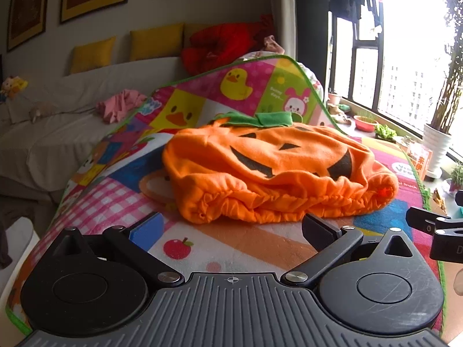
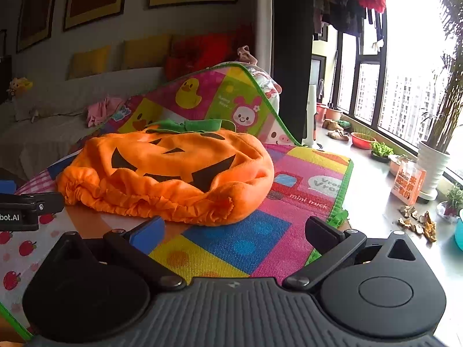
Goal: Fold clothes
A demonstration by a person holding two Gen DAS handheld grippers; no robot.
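An orange pumpkin costume [image 1: 275, 170] with a black jack-o'-lantern face and a green collar is seen lying crumpled on a colourful cartoon play mat [image 1: 225, 92], toward the mat's raised far edge. The left gripper [image 1: 231, 227] is held just before the costume's gathered hem, its jaws spread wide and empty. The right gripper [image 2: 234, 231] is held near the mat's right edge, its jaws likewise released, nothing between them. A white-covered sofa [image 1: 58, 110] is visible behind.
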